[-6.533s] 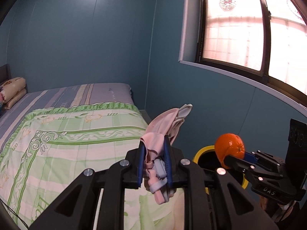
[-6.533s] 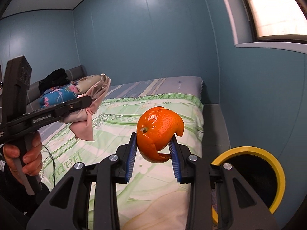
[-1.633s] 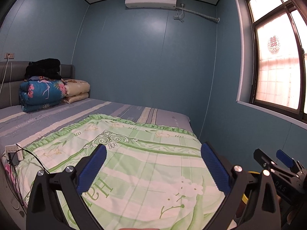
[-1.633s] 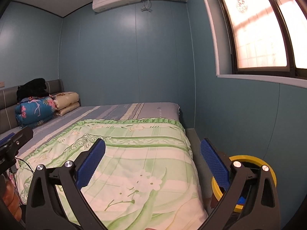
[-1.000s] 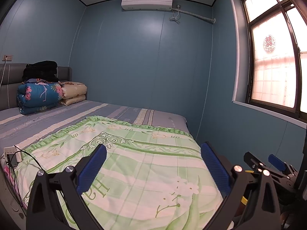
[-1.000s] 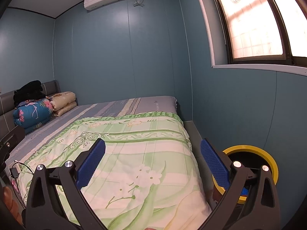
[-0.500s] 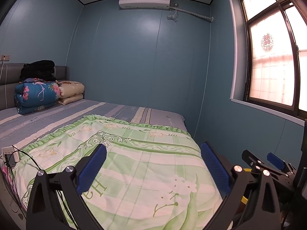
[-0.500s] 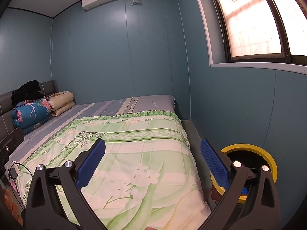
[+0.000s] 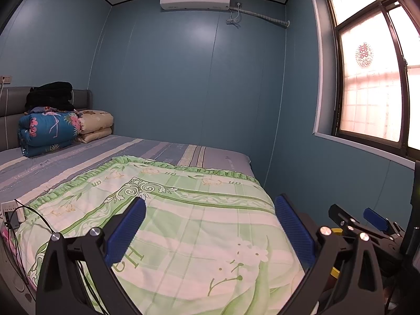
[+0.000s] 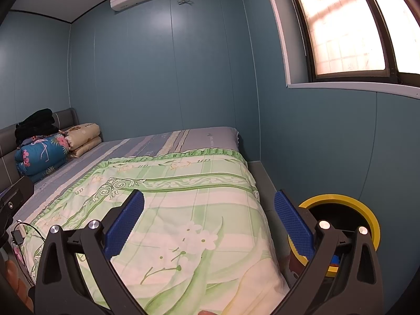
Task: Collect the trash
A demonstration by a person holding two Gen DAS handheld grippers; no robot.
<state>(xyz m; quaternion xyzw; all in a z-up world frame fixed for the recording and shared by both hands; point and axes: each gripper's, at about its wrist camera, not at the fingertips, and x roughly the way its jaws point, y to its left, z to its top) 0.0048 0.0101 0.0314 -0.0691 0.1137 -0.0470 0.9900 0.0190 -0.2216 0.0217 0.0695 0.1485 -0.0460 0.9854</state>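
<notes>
My left gripper [image 9: 210,225] is wide open and empty, held above the green floral bedspread [image 9: 183,225]. My right gripper [image 10: 208,220] is also wide open and empty over the same bedspread [image 10: 189,210]. The right gripper also shows at the right edge of the left wrist view [image 9: 359,220], its blue pads apart. The yellow-rimmed trash bin [image 10: 338,199] stands on the floor to the right of the bed, partly behind my right finger. Only a sliver of its rim [image 9: 336,231] shows in the left wrist view. No trash lies on the bed.
Folded quilts [image 9: 50,131] and dark clothes [image 9: 50,94] are stacked at the headboard. A power strip with cables [image 9: 13,215] lies at the bed's left edge. A blue wall and window [image 10: 341,26] run along the right, with a narrow floor gap [image 10: 260,176] beside the bed.
Both grippers held trash 6.5 s ago, a pink cloth and an orange peel; now both are open and empty. In the last second the views have drifted only slightly.
</notes>
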